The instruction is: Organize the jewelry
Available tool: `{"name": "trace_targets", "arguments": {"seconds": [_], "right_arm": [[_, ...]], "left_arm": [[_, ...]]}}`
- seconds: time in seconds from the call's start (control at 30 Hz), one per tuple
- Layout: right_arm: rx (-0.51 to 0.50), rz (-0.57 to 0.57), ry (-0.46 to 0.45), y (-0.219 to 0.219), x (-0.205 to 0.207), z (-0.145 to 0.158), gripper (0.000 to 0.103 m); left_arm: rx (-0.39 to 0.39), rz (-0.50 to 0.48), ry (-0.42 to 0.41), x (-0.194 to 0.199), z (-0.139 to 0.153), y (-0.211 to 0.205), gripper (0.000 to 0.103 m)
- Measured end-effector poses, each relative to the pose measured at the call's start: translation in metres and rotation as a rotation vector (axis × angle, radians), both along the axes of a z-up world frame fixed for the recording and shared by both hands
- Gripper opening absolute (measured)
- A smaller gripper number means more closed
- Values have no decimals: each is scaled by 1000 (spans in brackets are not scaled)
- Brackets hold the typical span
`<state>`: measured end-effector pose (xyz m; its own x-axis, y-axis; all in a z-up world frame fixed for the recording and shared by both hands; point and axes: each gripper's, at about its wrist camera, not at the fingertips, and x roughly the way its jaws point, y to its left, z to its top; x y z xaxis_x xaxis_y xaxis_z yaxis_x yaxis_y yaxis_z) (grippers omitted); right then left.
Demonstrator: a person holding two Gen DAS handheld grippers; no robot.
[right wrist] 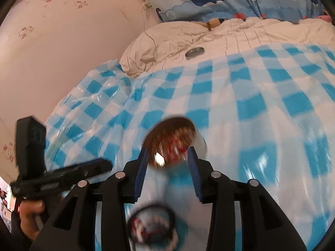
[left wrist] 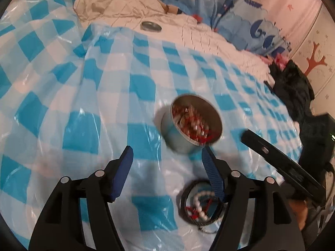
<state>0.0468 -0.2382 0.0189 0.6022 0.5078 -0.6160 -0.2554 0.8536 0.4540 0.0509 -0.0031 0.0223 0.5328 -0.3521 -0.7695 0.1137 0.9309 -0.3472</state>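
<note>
Left wrist view gives the sharper look: a round tin (left wrist: pixel 191 123) stands open on the blue-checked sheet (left wrist: pixel 83 96), with red and clear jewelry (left wrist: pixel 193 123) inside. The left gripper (left wrist: pixel 167 161) is spread wide with nothing between its blue pads (left wrist: pixel 123 173); the tin sits just ahead of the right-hand pad. Nearer the camera a dark ring-shaped holder (left wrist: pixel 202 200) lies on the sheet with white pearls (left wrist: pixel 199 205) and red bits in it, partly covered by that pad. At the right edge the other tool's black body crosses the picture, and a black garment (left wrist: pixel 297 92) lies past the sheet's edge. A lid (left wrist: pixel 151 26) rests far back on the cream quilt (left wrist: pixel 125 6).

Right wrist view is heavily blurred. The right gripper (right wrist: pixel 168 156) is partly spread, its pads (right wrist: pixel 141 173) flanking the near rim of the tin (right wrist: pixel 173 140); whether they touch it cannot be told. Contents show only as red smears. The holder (right wrist: pixel 151 223) is a dark smudge below the jaws. Only here appear the hand (right wrist: pixel 31 215) gripping the left tool at lower left, the pink wall (right wrist: pixel 73 52), and the lid (right wrist: pixel 194 52) seen from the other side.
</note>
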Motion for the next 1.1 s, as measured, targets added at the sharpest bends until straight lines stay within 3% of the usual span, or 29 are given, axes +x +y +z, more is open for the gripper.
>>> {"name": "trace_targets", "arguments": {"seconds": [0.17, 0.3, 0.5, 0.57, 1.1], "right_arm": [[14, -25, 73, -20, -41, -16, 41], [96, -65, 125, -33, -40, -24, 43], [113, -63, 129, -33, -38, -20, 49], [110, -58, 128, -31, -39, -20, 55], [120, -63, 146, -31, -39, -27, 57]], "left_arm": [[38, -21, -2, -10, -7, -7, 68], [73, -69, 8, -13, -18, -21, 68], [149, -151, 13, -16, -32, -48, 68], [174, -169, 8, -17, -35, -54, 68], [241, -211, -7, -21, -40, -67, 68]]}}
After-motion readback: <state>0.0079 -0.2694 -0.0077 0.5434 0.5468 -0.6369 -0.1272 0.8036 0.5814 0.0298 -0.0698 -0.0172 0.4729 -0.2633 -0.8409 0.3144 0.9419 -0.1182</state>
